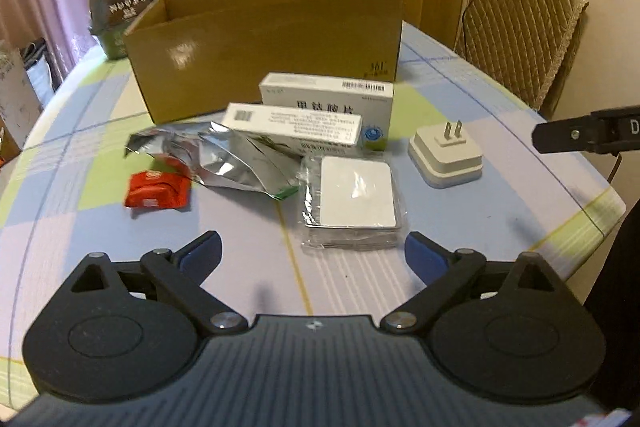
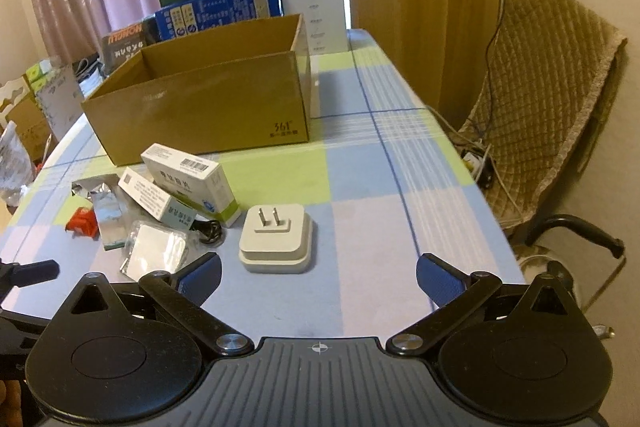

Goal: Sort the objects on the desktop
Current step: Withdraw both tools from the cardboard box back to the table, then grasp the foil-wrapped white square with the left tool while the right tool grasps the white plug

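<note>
On the checked tablecloth (image 2: 360, 227), both tools (image 1: 312, 259) (image 2: 318, 277) spread and empty, cardboard box (image 1: 264, 59) behind medicine boxes (image 1: 326, 103), plug adapter (image 2: 276, 239) apart.

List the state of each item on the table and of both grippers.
Brown cardboard box: upright, top open.
White two-prong plug adapter: lying prongs up.
Two white medicine boxes: closed, one leaning on the other.
Silver foil pouch: torn open, crumpled.
Left gripper: open, empty.
Right gripper: open, empty.
</note>
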